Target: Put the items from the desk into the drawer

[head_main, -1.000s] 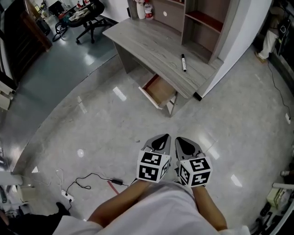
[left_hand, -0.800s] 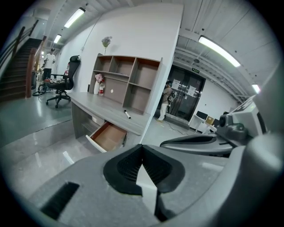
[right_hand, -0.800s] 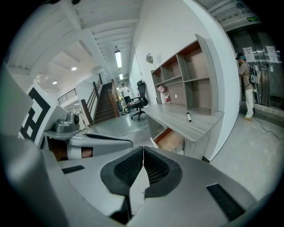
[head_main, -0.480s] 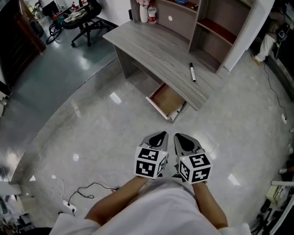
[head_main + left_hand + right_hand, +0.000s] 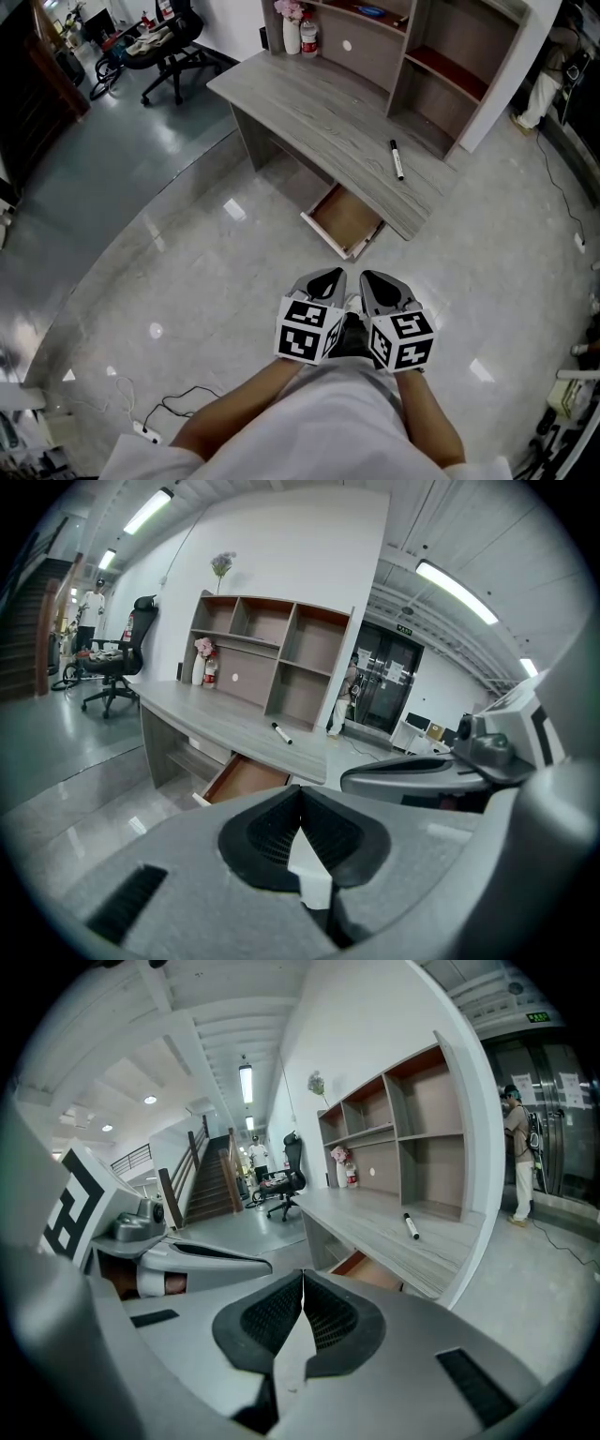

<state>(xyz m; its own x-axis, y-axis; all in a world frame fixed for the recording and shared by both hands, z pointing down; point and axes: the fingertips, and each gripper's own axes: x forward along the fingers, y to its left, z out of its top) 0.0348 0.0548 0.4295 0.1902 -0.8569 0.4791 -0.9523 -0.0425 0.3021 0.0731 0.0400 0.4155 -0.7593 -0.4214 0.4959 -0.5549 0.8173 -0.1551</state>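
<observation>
**Marker well ahead and to the right of two closed, empty grippers**

Head view: A black marker (image 5: 397, 159) is seen lying on the desk (image 5: 309, 98), near its right front corner and just in front of the shelf unit (image 5: 441, 56). Its long axis runs roughly from the desk's back edge toward the front edge. An open drawer (image 5: 345, 220) is pulled out below the front edge, between the marker and the grippers. The left gripper (image 5: 328, 277) and the right gripper (image 5: 376, 279) are held side by side, low over the floor, well apart from the desk. The marker lies ahead and to the right, so the right gripper is judged the nearer one.

Left gripper view: The jaws are pressed together at their tips, with nothing between them. The marker is seen far ahead, just above the jaw line, with the drawer below it.

Right gripper view: The jaws are likewise pressed together and hold nothing. The marker is seen up and to the right of them, its end pointing toward the front edge. The jaws would have to be spread before a reach is made.
</observation>
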